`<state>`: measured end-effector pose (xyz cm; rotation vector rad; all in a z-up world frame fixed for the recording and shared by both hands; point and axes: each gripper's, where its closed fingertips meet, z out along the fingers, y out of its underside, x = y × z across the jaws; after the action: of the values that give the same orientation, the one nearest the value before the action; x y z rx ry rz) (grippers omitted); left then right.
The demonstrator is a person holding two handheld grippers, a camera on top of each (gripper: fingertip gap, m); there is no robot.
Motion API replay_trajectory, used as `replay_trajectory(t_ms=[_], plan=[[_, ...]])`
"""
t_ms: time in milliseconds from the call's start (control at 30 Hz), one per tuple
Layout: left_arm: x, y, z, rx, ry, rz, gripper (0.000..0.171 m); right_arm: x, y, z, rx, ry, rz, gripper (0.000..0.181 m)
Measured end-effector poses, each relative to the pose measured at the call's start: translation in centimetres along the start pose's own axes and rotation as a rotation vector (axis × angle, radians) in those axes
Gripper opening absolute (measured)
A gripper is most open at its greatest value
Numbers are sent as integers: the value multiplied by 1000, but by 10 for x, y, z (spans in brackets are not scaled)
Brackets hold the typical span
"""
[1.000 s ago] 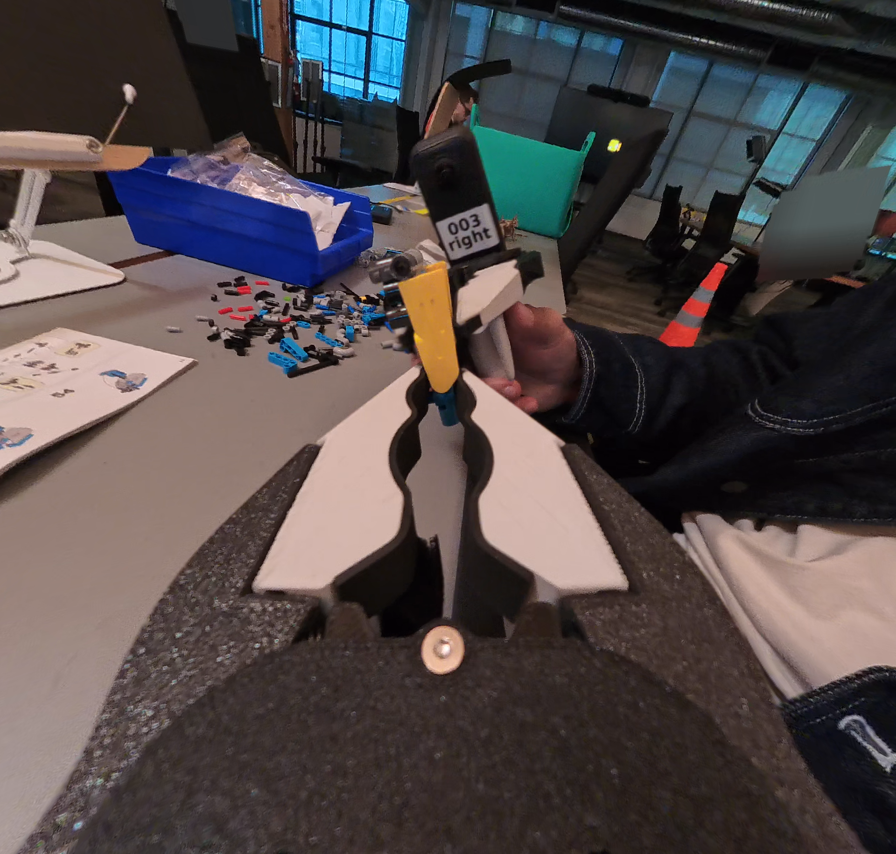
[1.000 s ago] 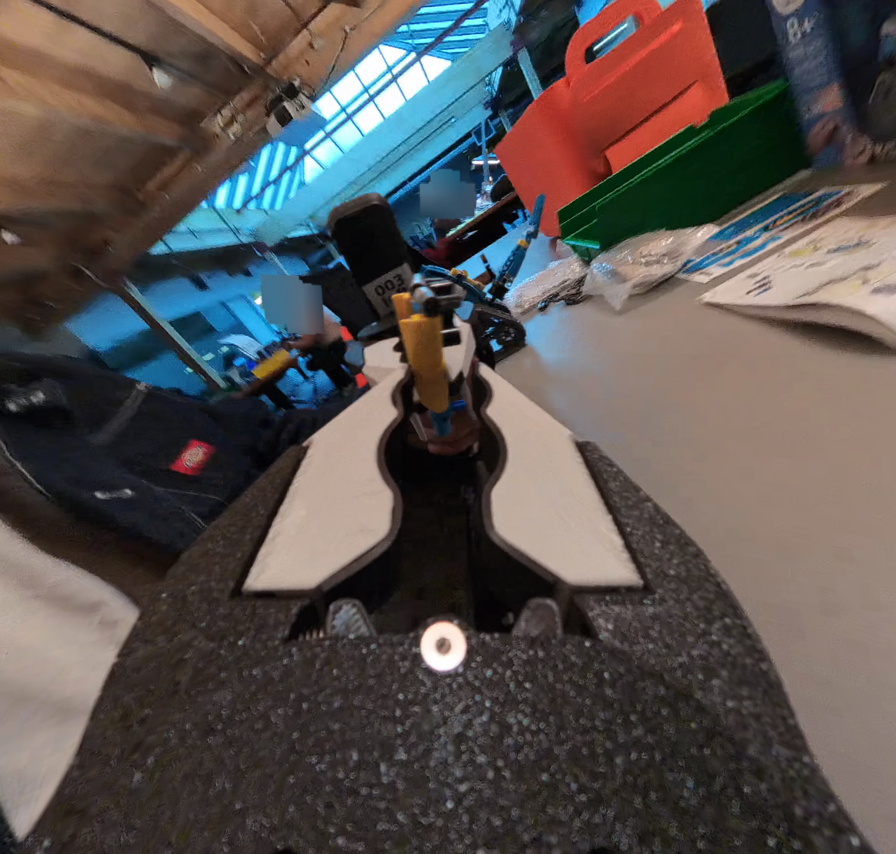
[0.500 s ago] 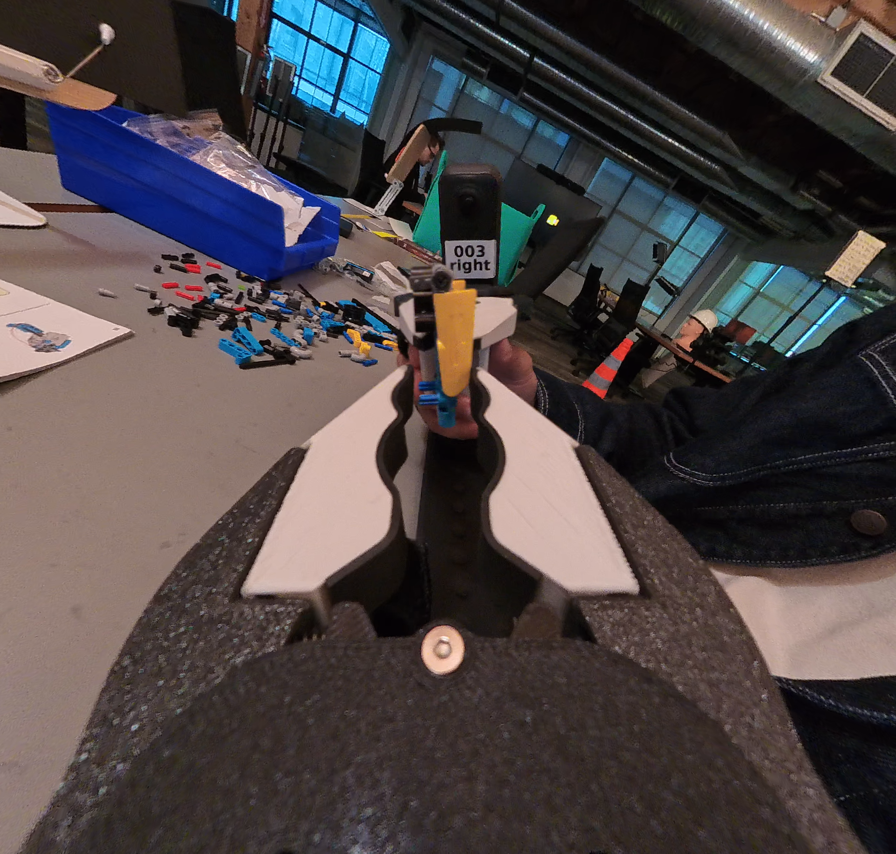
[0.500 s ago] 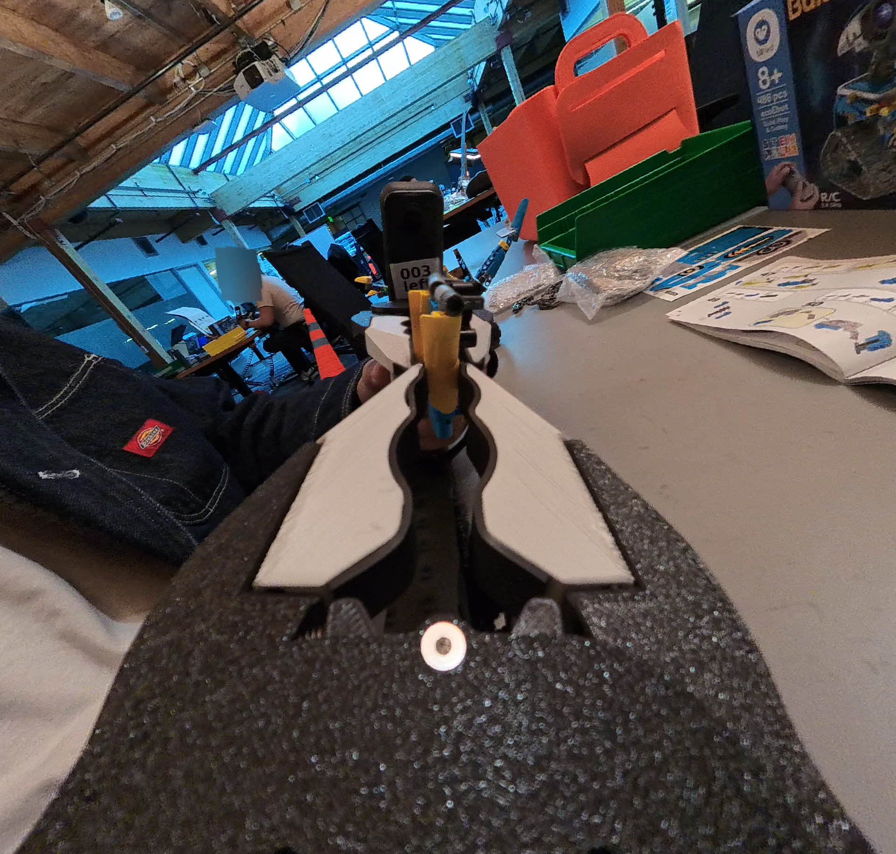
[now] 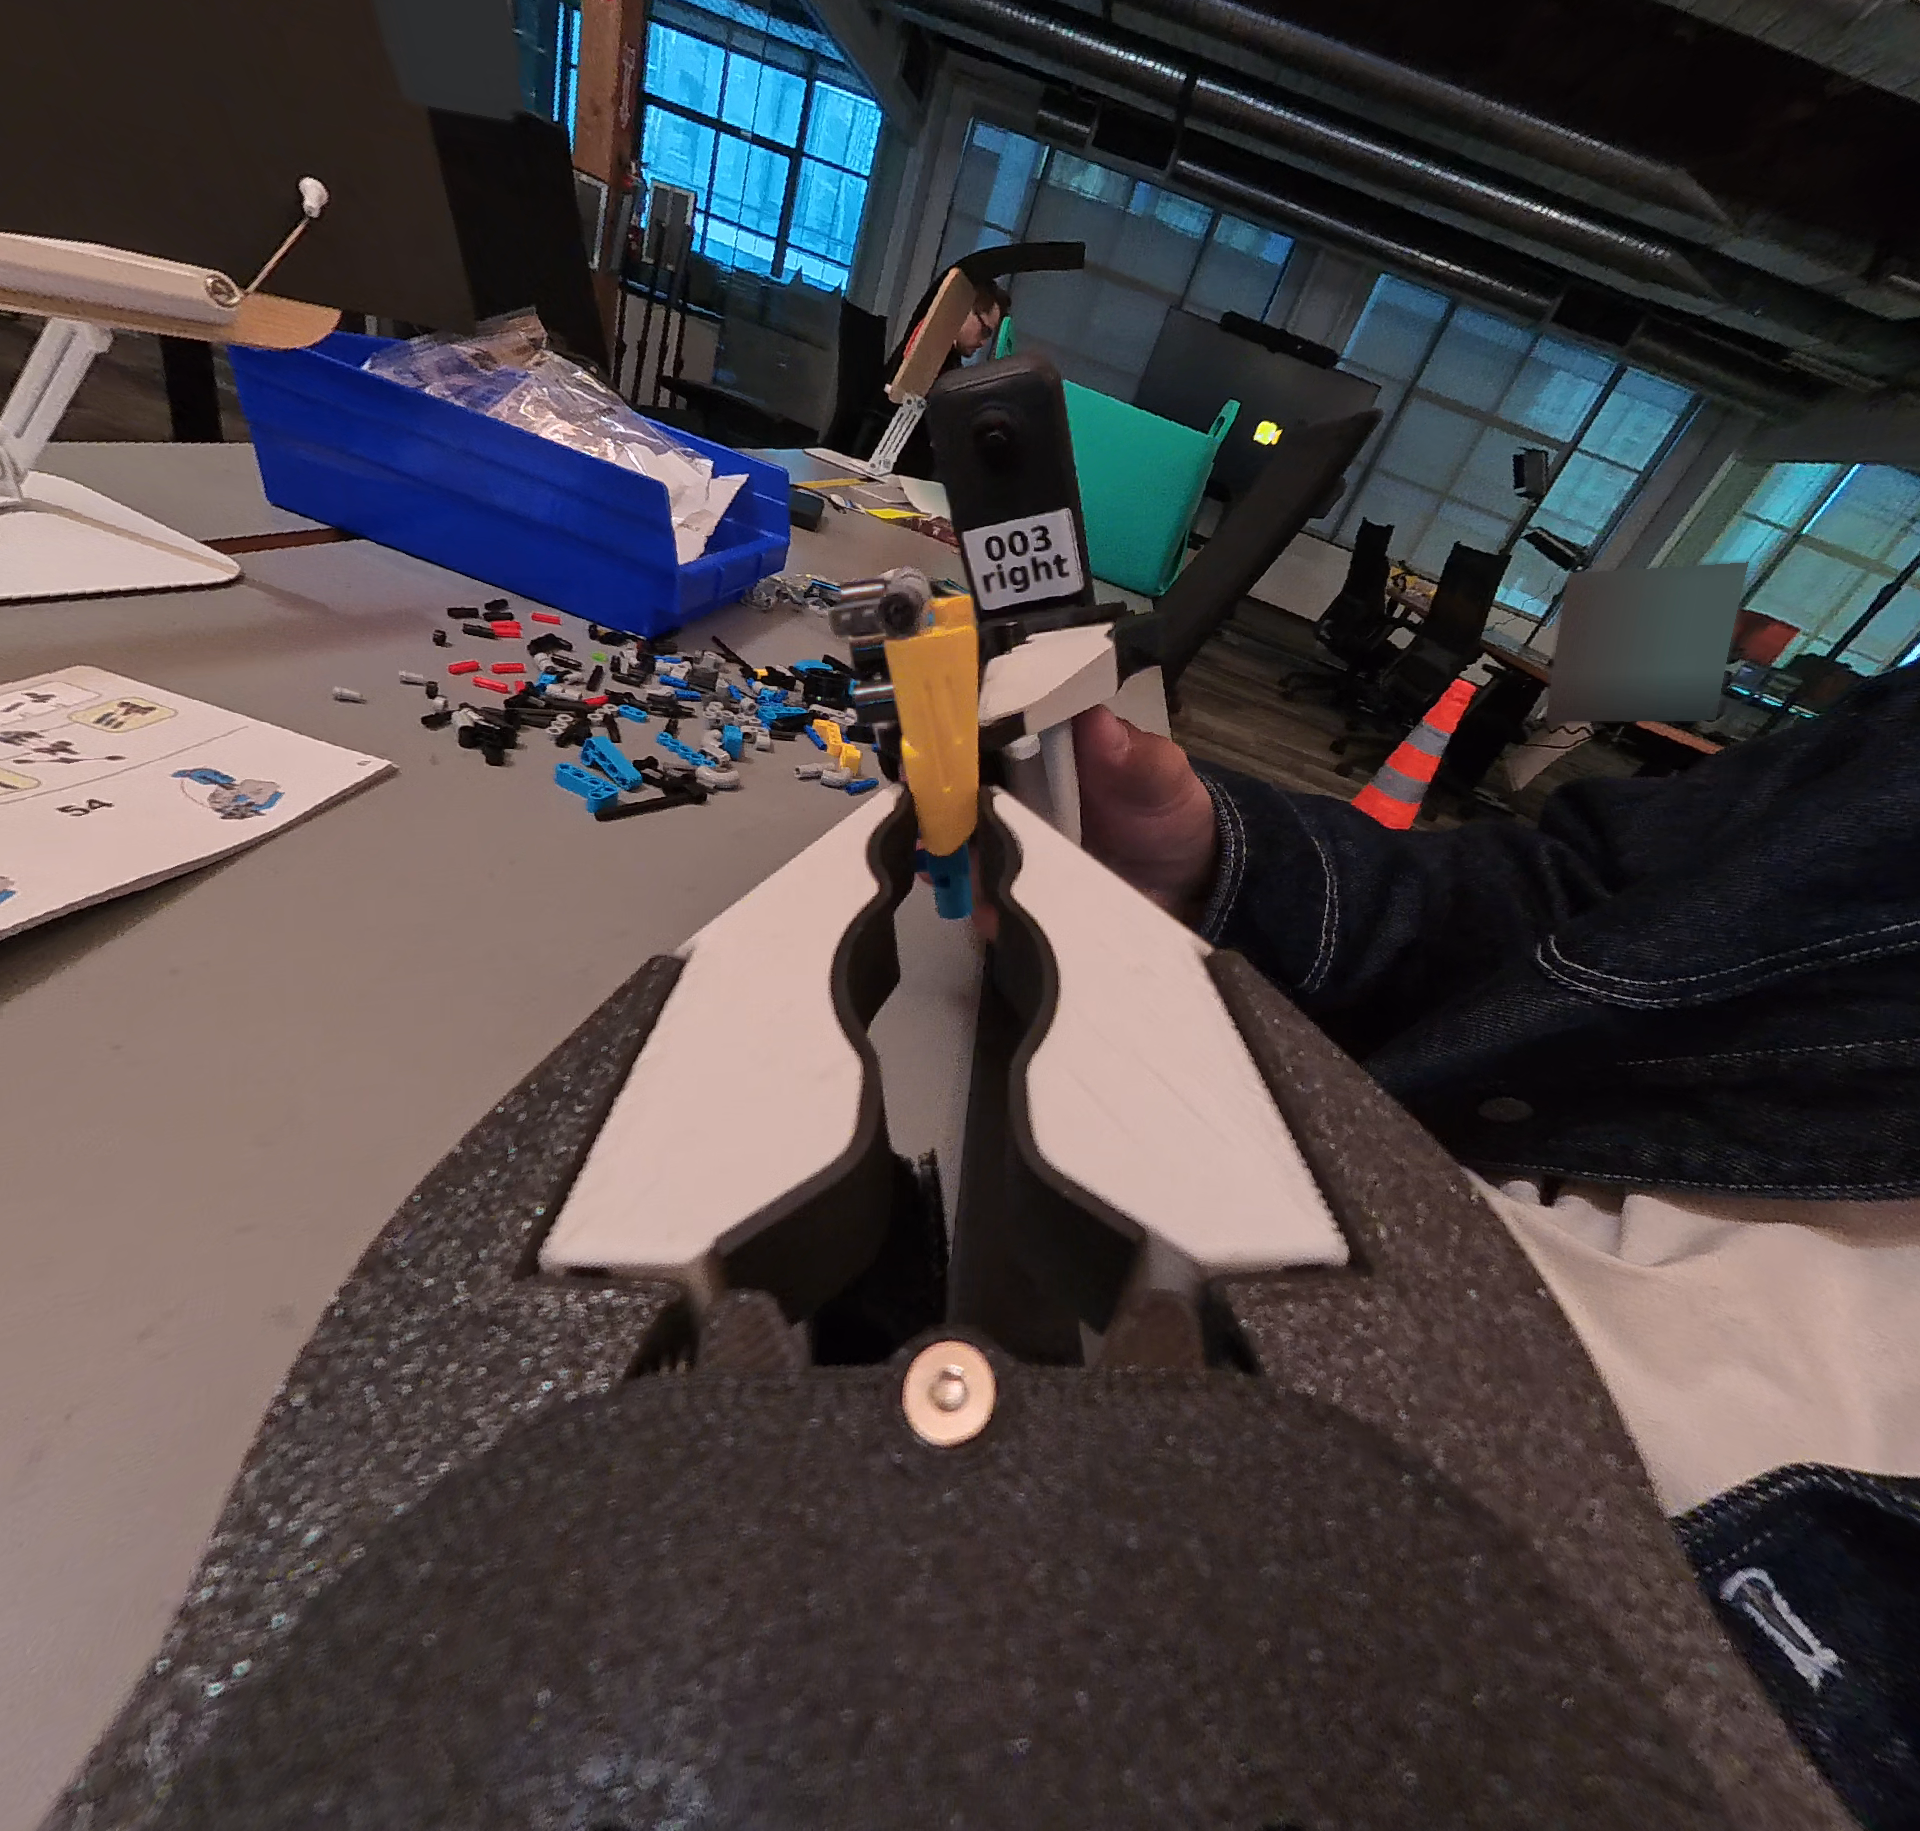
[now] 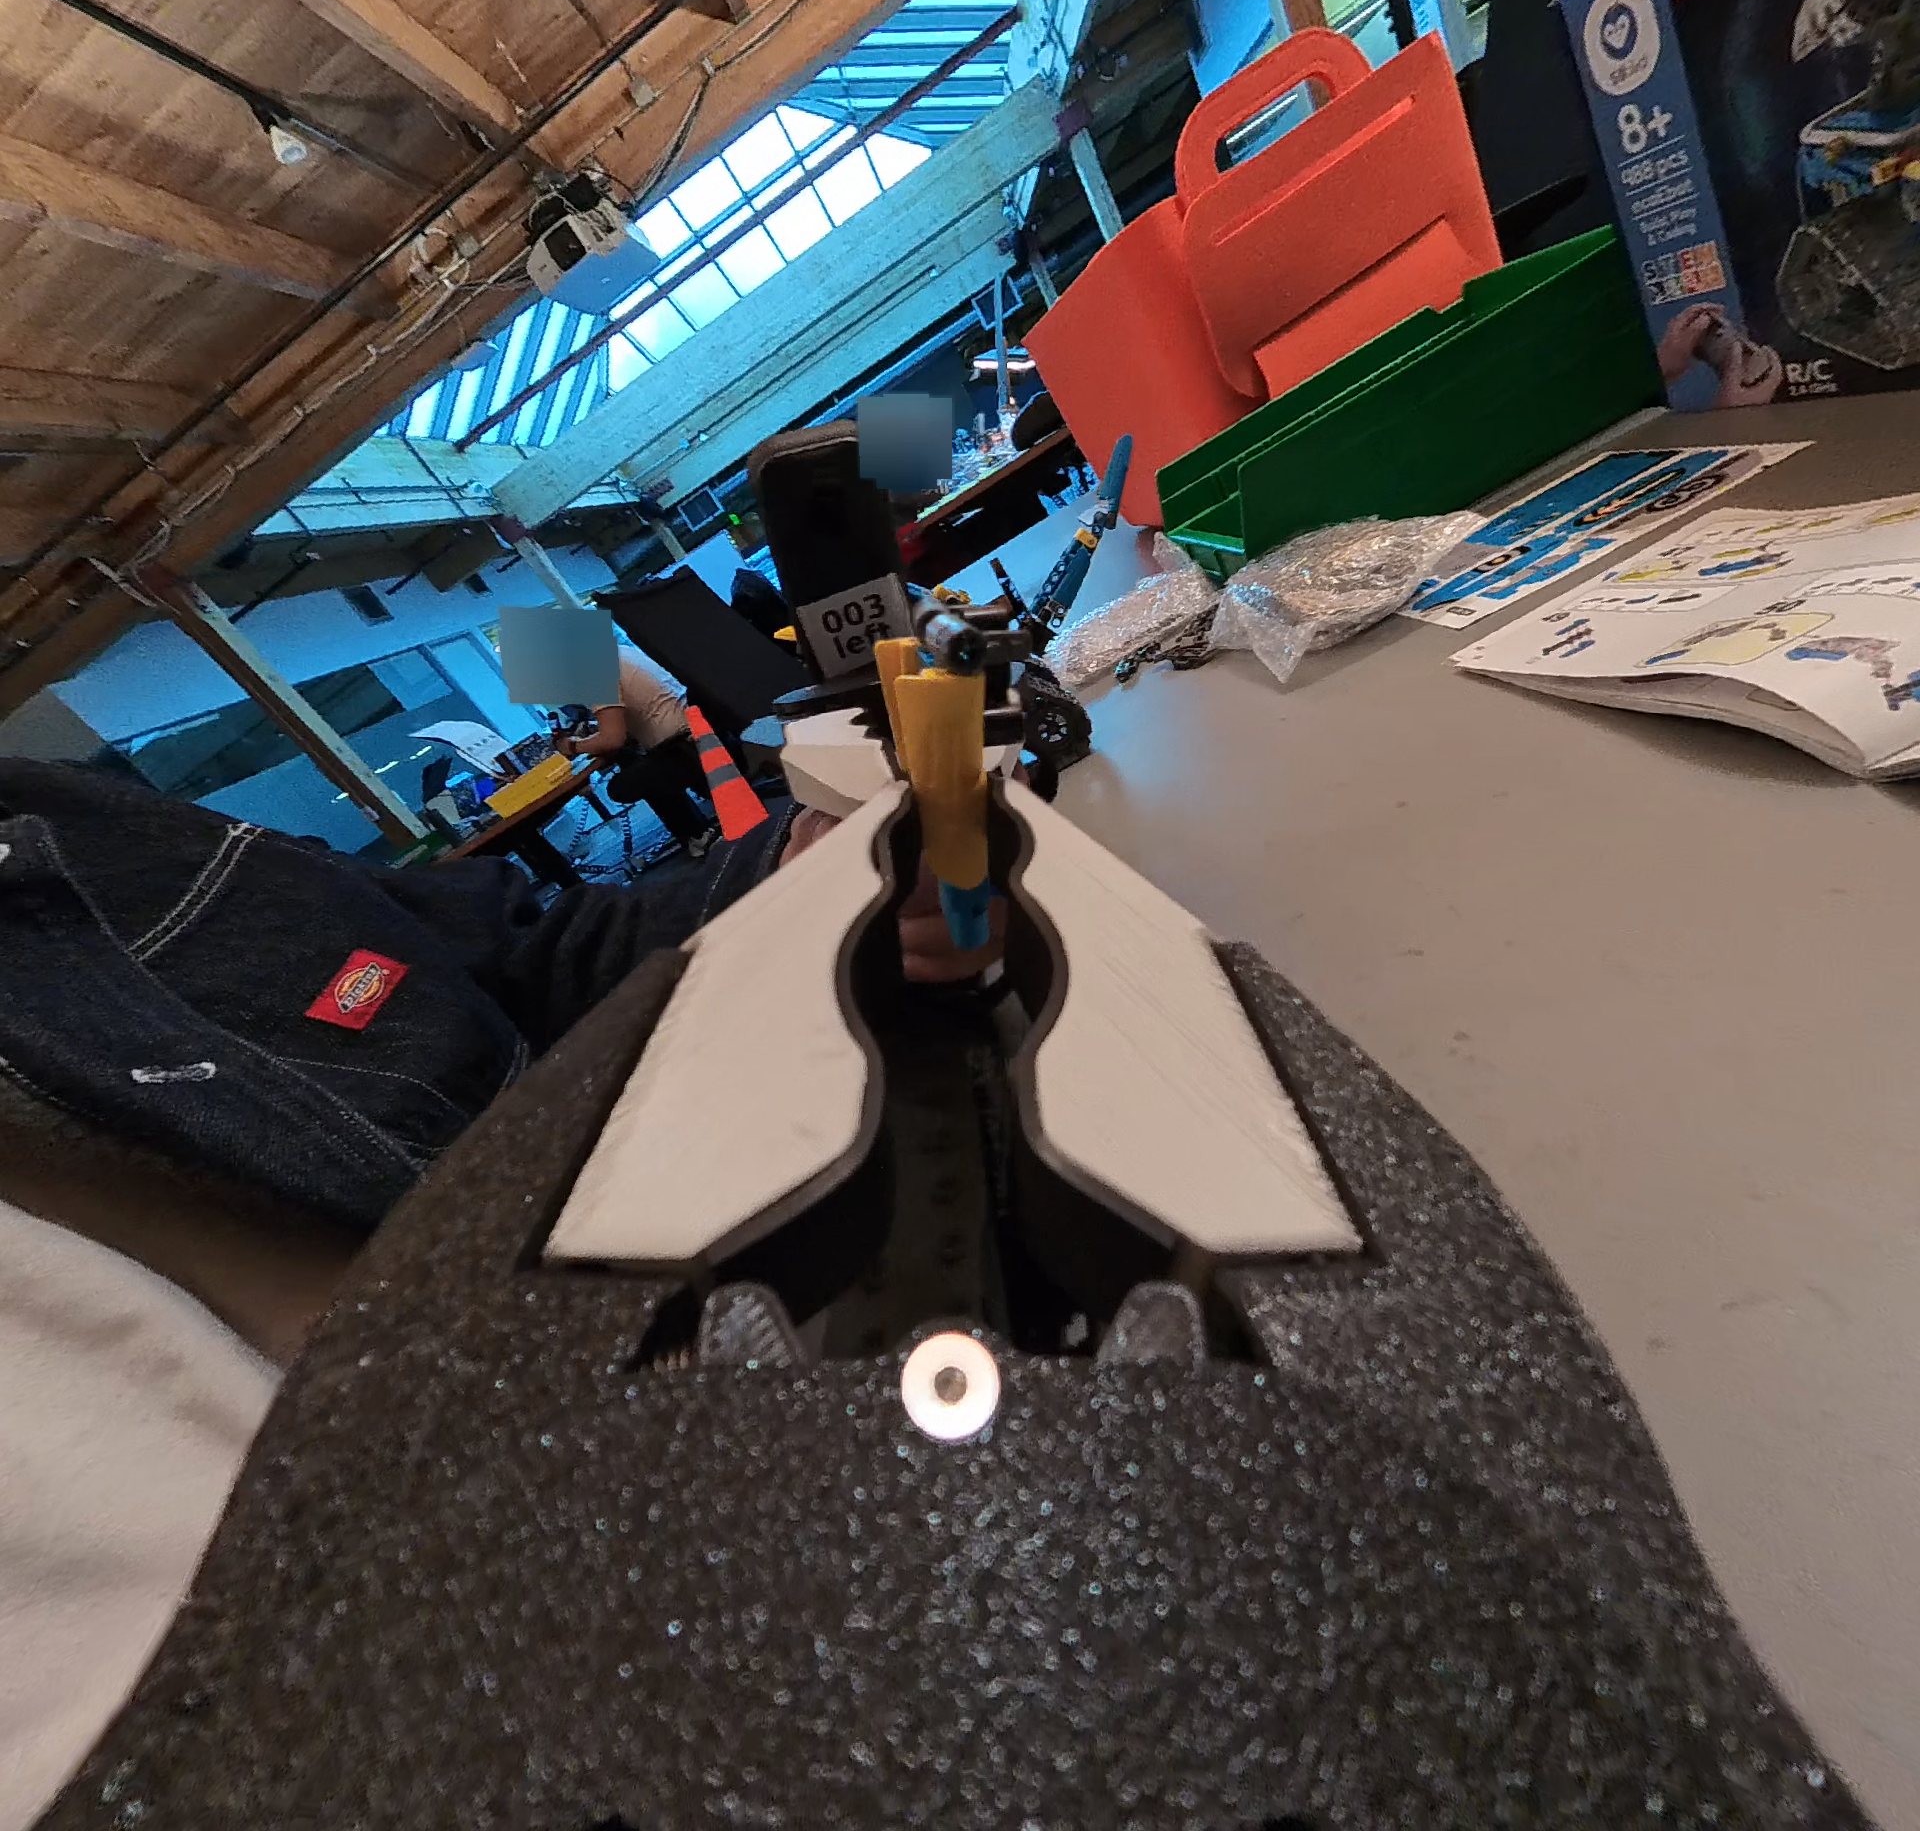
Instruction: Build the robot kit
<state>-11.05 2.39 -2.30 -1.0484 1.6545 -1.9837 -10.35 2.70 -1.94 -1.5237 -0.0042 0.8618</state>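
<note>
We see the left hand-held gripper (image 5: 943, 825) and the right hand-held gripper (image 6: 951, 825) both pinching one small yellow toy piece (image 5: 937, 742) from two sides, held up above the grey bench (image 5: 312, 1002). Little loose bricks (image 5: 644, 711) lie near a blue bin (image 5: 499, 493)

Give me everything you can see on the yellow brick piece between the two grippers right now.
The yellow brick piece is a long, narrow plastic panel with moulded grooves, standing nearly upright above the grey table. A blue pin sticks out of its lower end; grey and black connector parts sit at its top. The left gripper is shut on its lower part, and the right gripper clamps it from the opposite side. It looks rigid and glossy.
</note>
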Motion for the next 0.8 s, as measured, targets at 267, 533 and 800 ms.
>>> replay_trajectory(t_ms=[267, 533, 800], plan=[[-16, 0, -3, -61, -229, 287, 11, 12, -8, -3, 38, 104, -62, 35], [-31, 0, -5, -138, -481, 632, 11, 13, -4, 7, 14, 214, -218, 52], [-34, 3, -1, -220, -668, 952, 11, 18, -7, 14, 60, 313, -237, 58]])
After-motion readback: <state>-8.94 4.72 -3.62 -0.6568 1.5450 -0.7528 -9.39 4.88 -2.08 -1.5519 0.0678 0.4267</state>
